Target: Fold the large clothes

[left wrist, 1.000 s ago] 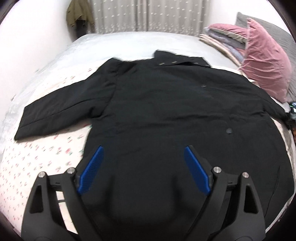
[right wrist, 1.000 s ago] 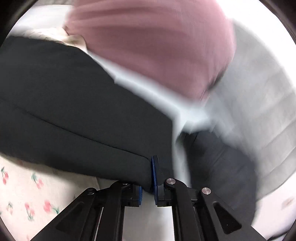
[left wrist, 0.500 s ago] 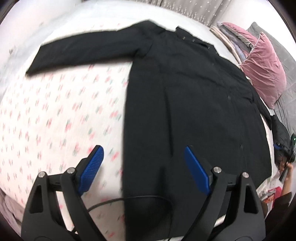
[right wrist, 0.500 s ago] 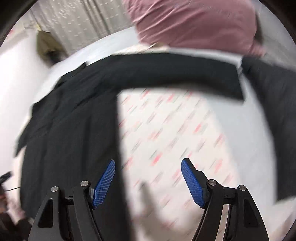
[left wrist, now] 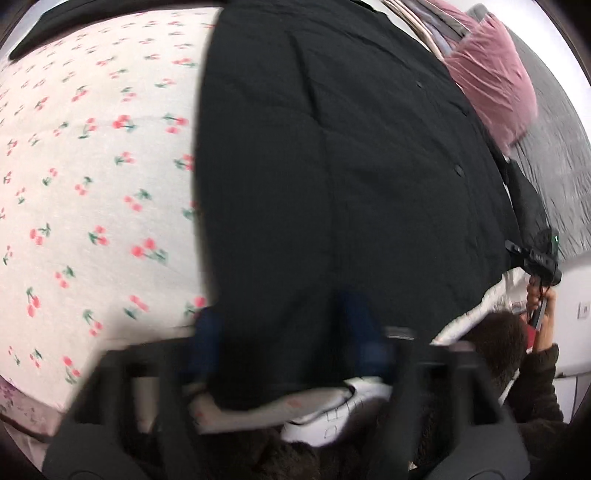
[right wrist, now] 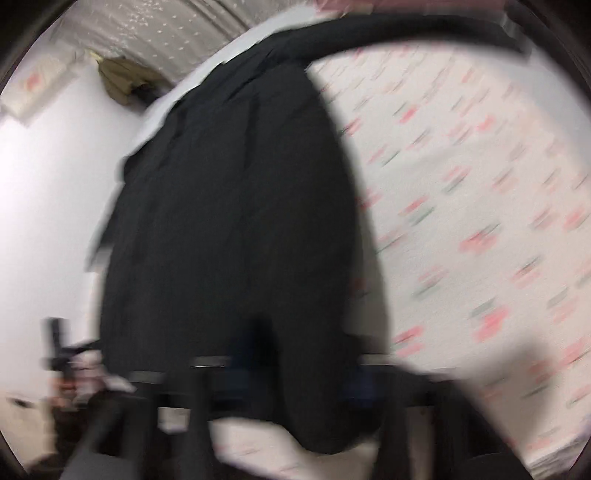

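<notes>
A long black coat (left wrist: pixel 351 166) lies spread on the cherry-print bedsheet (left wrist: pixel 92 166), collar far, hem at the near edge of the bed. My left gripper (left wrist: pixel 282 338) is blurred over the hem's left corner. Its jaws are closing, its blue pads (left wrist: pixel 207 343) still apart with the fabric between them. In the right wrist view the coat (right wrist: pixel 229 206) fills the centre. My right gripper (right wrist: pixel 303 369) is smeared by motion over the hem's other corner, its jaws closing with cloth between them. In the left wrist view the right gripper (left wrist: pixel 535 258) shows at the hem, held in a hand (left wrist: pixel 539 299).
A pink pillow (left wrist: pixel 491 85) and a grey blanket (left wrist: pixel 554 155) lie to the right of the coat, with folded bedding (left wrist: pixel 436 18) behind them. An olive garment (right wrist: pixel 125 77) hangs on the white wall beside a curtain (right wrist: pixel 166 22). The bed's edge runs just under both grippers.
Both grippers have swung down to the coat's hem at the bed's near edge. The right one let go of the sleeve by the pillow. Both sets of pads have drawn closer around the hem.
</notes>
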`<state>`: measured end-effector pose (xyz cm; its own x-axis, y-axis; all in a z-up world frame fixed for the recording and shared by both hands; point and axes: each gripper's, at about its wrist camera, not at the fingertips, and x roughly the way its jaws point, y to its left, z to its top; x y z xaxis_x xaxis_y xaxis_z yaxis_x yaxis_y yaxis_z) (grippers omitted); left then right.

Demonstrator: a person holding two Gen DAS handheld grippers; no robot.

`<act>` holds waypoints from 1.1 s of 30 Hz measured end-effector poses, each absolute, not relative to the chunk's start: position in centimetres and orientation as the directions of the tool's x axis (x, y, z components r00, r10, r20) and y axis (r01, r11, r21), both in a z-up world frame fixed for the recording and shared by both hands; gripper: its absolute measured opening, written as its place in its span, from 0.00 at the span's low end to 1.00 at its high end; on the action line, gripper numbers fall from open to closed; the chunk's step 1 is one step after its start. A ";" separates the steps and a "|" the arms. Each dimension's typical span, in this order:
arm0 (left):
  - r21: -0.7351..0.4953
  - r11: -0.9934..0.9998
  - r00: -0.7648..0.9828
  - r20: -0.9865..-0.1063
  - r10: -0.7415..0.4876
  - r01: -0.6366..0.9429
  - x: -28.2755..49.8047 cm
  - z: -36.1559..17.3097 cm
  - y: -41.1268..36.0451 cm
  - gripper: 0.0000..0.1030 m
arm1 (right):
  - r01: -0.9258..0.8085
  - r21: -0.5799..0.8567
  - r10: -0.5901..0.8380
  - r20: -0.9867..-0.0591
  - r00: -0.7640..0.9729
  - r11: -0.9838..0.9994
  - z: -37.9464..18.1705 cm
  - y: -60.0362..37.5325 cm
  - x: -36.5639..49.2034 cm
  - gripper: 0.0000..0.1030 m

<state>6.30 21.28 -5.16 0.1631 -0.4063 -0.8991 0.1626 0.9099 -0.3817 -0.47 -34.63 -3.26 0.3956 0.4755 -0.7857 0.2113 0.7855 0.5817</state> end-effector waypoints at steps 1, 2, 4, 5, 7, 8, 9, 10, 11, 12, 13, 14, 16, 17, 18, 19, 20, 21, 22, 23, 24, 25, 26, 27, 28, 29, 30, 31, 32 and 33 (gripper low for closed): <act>-0.371 0.915 0.181 -0.900 -0.396 0.157 6.1 -4.3 21.3 0.11 | 0.211 0.574 0.465 -0.789 0.402 0.792 -2.7 -34.2 -0.7 0.14; -0.402 0.905 0.201 -0.884 -0.423 0.137 5.9 -3.2 21.9 0.10 | 0.203 0.555 0.443 -0.796 0.413 0.807 -1.8 -33.8 -1.0 0.12; -0.500 0.859 0.273 -0.816 -0.509 0.107 5.5 -0.4 23.7 0.08 | 0.179 0.579 0.450 -0.762 0.465 0.796 0.6 -33.5 -2.0 0.11; -0.532 0.840 0.299 -0.789 -0.537 0.105 5.4 0.7 24.6 0.05 | 0.152 0.596 0.456 -0.732 0.507 0.788 2.4 -33.5 -2.9 0.10; -0.541 0.837 0.316 -0.781 -0.538 0.089 4.8 1.6 26.2 0.05 | 0.133 0.600 0.454 -0.715 0.532 0.789 4.1 -33.4 -4.1 0.10; -0.529 0.845 0.294 -0.798 -0.526 0.078 4.5 1.2 26.7 0.05 | 0.143 0.582 0.445 -0.738 0.507 0.801 4.1 -33.1 -4.4 0.10; -0.504 0.861 0.258 -0.825 -0.502 0.065 4.5 0.2 27.0 0.05 | 0.157 0.548 0.427 -0.775 0.467 0.822 3.5 -32.7 -4.5 0.10; -0.467 0.883 0.213 -0.858 -0.467 0.054 4.3 -1.1 27.0 0.05 | 0.169 0.498 0.394 -0.817 0.421 0.851 2.7 -32.3 -4.5 0.10; -0.420 0.906 0.143 -0.895 -0.422 0.042 4.2 -3.5 26.7 0.05 | 0.188 0.417 0.336 -0.874 0.351 0.889 1.0 -31.7 -4.2 0.10; -0.398 0.916 0.111 -0.910 -0.400 0.040 4.0 -4.9 26.5 0.06 | 0.200 0.363 0.297 -0.908 0.296 0.910 -0.4 -31.3 -3.9 0.11; -0.394 0.918 0.107 -0.912 -0.396 0.043 3.9 -6.0 26.4 0.06 | 0.211 0.318 0.262 -0.931 0.255 0.924 -2.1 -31.0 -3.7 0.12; -0.396 0.917 0.119 -0.909 -0.399 0.050 4.0 -5.8 26.3 0.06 | 0.213 0.318 0.260 -0.930 0.259 0.924 -2.4 -31.0 -3.6 0.14; -0.393 0.918 0.145 -0.906 -0.397 0.056 4.0 -4.7 26.4 0.07 | 0.241 0.298 0.233 -0.936 0.264 0.924 -1.6 -31.2 -3.4 0.19; -0.375 0.924 0.168 -0.908 -0.383 0.079 3.9 -3.9 26.4 0.10 | 0.236 0.266 0.201 -0.943 0.267 0.935 -1.0 -31.1 -3.4 0.27; -0.338 0.936 0.198 -0.915 -0.351 0.098 3.8 -3.1 26.2 0.16 | 0.229 0.218 0.153 -0.950 0.271 0.949 -0.1 -30.8 -3.4 0.32; -0.277 0.954 0.240 -0.924 -0.298 0.117 3.9 -2.0 26.1 0.21 | 0.226 0.178 0.111 -0.954 0.278 0.958 0.6 -30.5 -3.4 0.33; -0.244 0.962 0.263 -0.927 -0.269 0.122 4.4 -1.7 25.9 0.36 | 0.226 0.133 0.063 -0.954 0.294 0.965 1.7 -30.2 -3.2 0.35; -0.222 0.968 0.285 -0.926 -0.248 0.120 5.0 -1.1 26.0 0.54 | 0.228 0.106 0.031 -0.950 0.311 0.968 2.6 -29.9 -3.1 0.39; -0.214 0.970 0.311 -0.920 -0.239 0.111 5.6 -0.6 26.3 0.60 | 0.233 0.081 -0.001 -0.942 0.335 0.969 3.7 -29.6 -2.5 0.41; -0.221 0.971 0.344 -0.908 -0.239 0.090 6.5 0.1 26.9 0.67 | 0.235 0.070 -0.018 -0.935 0.354 0.969 4.6 -29.3 -1.6 0.51; -0.227 0.971 0.362 -0.901 -0.237 0.072 7.1 0.3 27.6 0.69 | 0.232 0.066 -0.028 -0.926 0.378 0.971 5.4 -28.8 -1.1 0.64; -0.237 0.971 0.385 -0.893 -0.231 0.033 8.3 0.8 28.5 0.69 | 0.223 0.066 -0.031 -0.914 0.406 0.973 6.1 -28.3 -0.9 0.67; -0.244 0.970 0.397 -0.889 -0.228 0.010 9.1 1.1 29.3 0.71 | 0.213 0.067 -0.032 -0.902 0.431 0.975 6.6 -27.6 0.0 0.69; -0.252 0.967 0.418 -0.881 -0.220 -0.022 10.1 1.3 30.0 0.72 | 0.203 0.067 -0.031 -0.895 0.445 0.977 7.0 -26.7 1.2 0.69; -0.257 0.965 0.443 -0.872 -0.209 -0.050 11.1 1.5 30.8 0.72 | 0.197 0.073 -0.025 -0.890 0.456 0.978 7.2 -25.9 2.5 0.69; -0.256 0.963 0.475 -0.859 -0.189 -0.081 12.4 1.8 31.9 0.72 | 0.192 0.088 -0.013 -0.882 0.471 0.977 7.1 -24.9 3.9 0.69; -0.255 0.962 0.499 -0.850 -0.171 -0.103 13.3 2.1 32.7 0.72 | 0.187 0.108 0.004 -0.874 0.486 0.976 7.0 -24.3 5.2 0.69; -0.250 0.958 0.528 -0.837 -0.141 -0.142 14.8 2.3 34.1 0.72 | 0.182 0.133 0.025 -0.866 0.499 0.974 7.0 -23.5 6.4 0.69; -0.249 0.954 0.542 -0.831 -0.122 -0.167 15.6 2.2 35.1 0.72 | 0.180 0.160 0.046 -0.857 0.513 0.970 6.8 -22.6 8.0 0.69; -0.256 0.948 0.554 -0.825 -0.113 -0.189 16.5 2.1 35.8 0.72 | 0.181 0.179 0.059 -0.849 0.525 0.967 6.6 -21.8 9.3 0.69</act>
